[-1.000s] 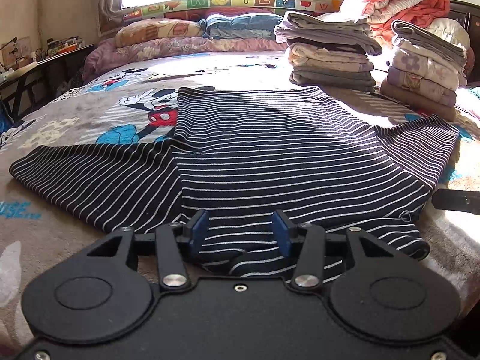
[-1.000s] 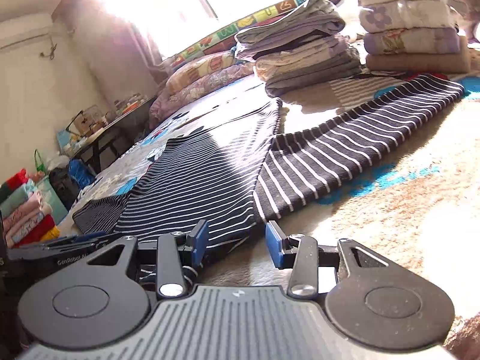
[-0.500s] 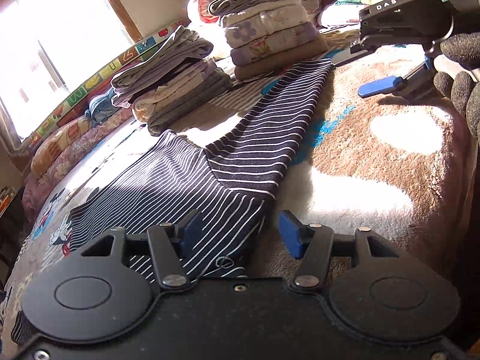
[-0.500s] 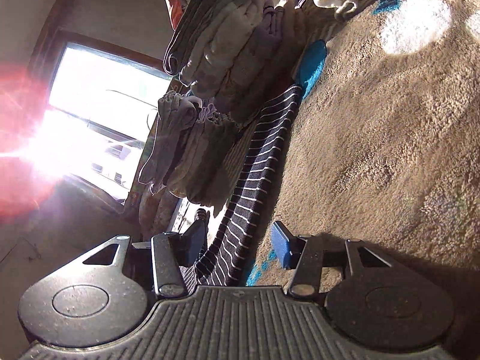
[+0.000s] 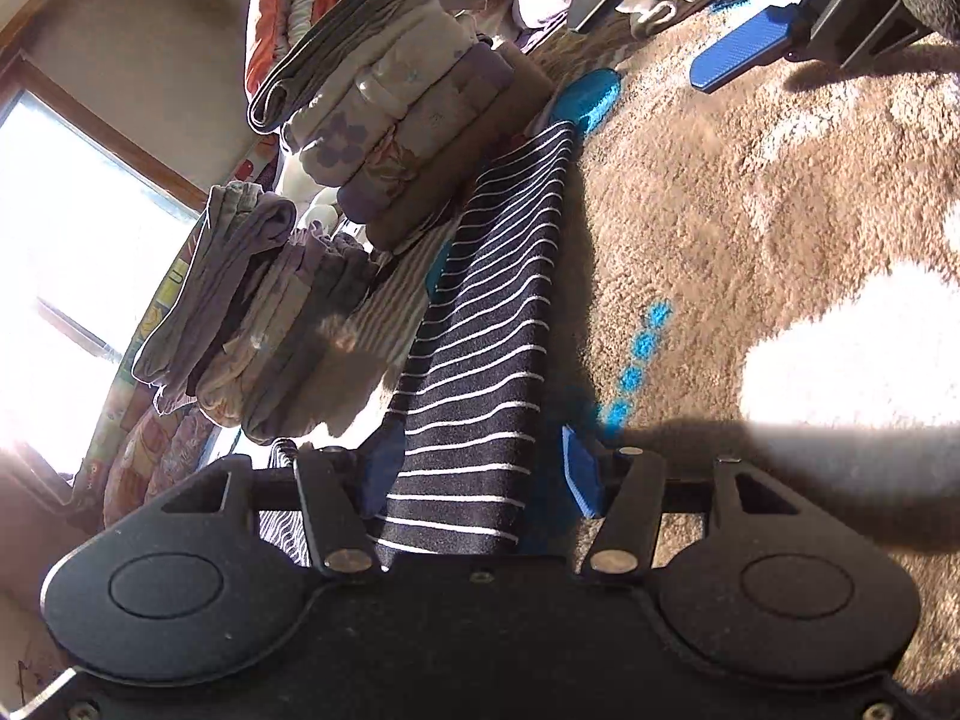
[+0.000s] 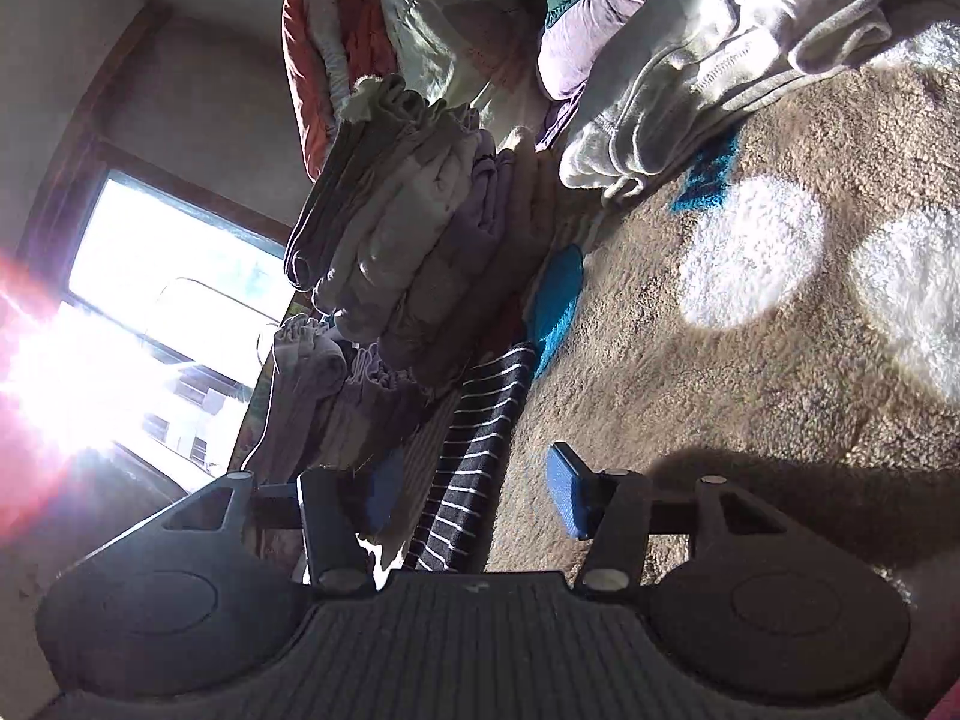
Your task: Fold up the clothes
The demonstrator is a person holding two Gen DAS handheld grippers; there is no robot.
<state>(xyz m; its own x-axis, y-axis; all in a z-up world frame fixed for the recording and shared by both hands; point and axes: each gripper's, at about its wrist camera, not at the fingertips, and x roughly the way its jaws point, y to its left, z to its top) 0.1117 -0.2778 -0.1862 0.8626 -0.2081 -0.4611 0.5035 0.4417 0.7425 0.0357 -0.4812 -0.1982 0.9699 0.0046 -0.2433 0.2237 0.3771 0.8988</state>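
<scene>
A dark navy top with thin white stripes lies on the bed; only its right sleeve (image 5: 492, 324) shows, stretched along the brown blanket (image 5: 750, 228) to a cuff near the folded stacks. My left gripper (image 5: 480, 471) is open, low over the sleeve, with the cloth running between its blue fingers. In the right wrist view the same sleeve (image 6: 480, 456) passes between the blue fingers of my open right gripper (image 6: 474, 495), nearer the left one. Neither grips the cloth. One of the right gripper's blue pads (image 5: 744, 45) shows at the top right of the left wrist view.
Two stacks of folded clothes (image 5: 408, 132) (image 5: 258, 312) stand close beside the sleeve. Loose pale garments (image 6: 690, 60) and an orange quilt (image 6: 312, 60) lie beyond them. A bright window (image 5: 60, 240) glares at the left. The blanket (image 6: 750, 408) stretches away to the right.
Both grippers rolled sideways and moved from the top's hem out along the right sleeve, close to the cloth. Both stayed open.
</scene>
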